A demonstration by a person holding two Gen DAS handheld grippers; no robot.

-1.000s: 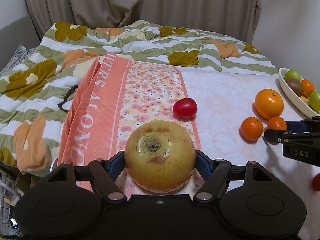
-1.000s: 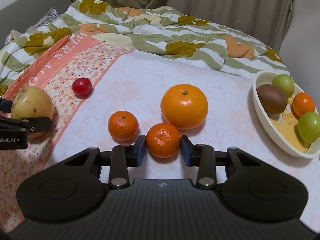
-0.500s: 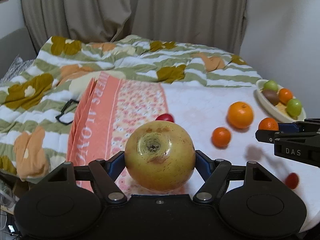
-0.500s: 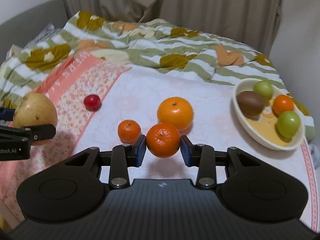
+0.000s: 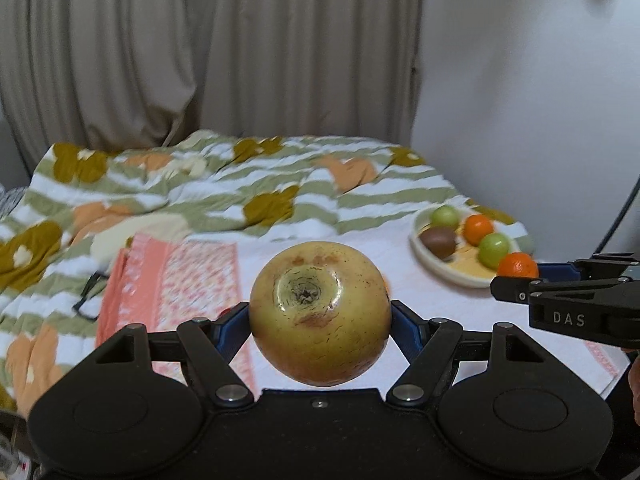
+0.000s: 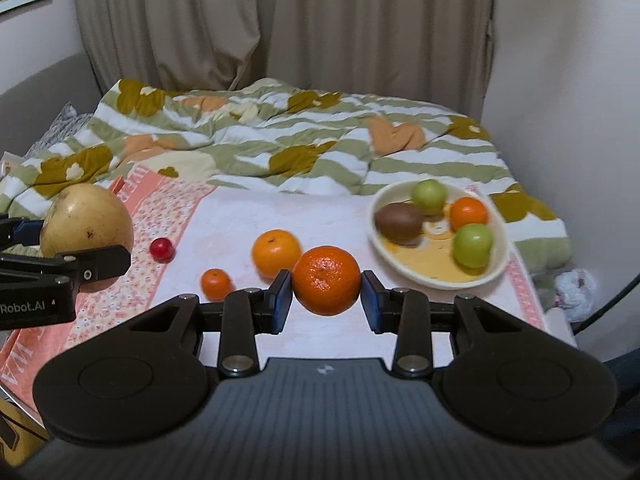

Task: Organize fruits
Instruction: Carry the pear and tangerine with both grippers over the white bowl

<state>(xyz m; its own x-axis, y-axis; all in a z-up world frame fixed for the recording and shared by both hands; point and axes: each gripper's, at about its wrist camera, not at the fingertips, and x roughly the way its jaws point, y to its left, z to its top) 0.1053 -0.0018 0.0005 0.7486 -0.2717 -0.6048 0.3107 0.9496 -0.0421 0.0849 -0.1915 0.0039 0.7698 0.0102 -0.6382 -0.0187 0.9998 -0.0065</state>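
Floral bedsheet (image 6: 320, 216), rumpled quilt (image 6: 280, 148), beige curtains (image 6: 280, 20).

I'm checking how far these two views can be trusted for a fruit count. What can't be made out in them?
- Left wrist view: the yellow-brown fruit in the left gripper hides the bed behind it, so the loose fruit there cannot be counted.
- Left wrist view: the right gripper covers part of the bowl.
- Right wrist view: the bowl's contents are blurred; the brown fruit can't be identified.

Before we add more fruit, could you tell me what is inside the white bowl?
The white bowl holds a brown kiwi, two green fruits and a small orange. Its floor beneath them is hidden.
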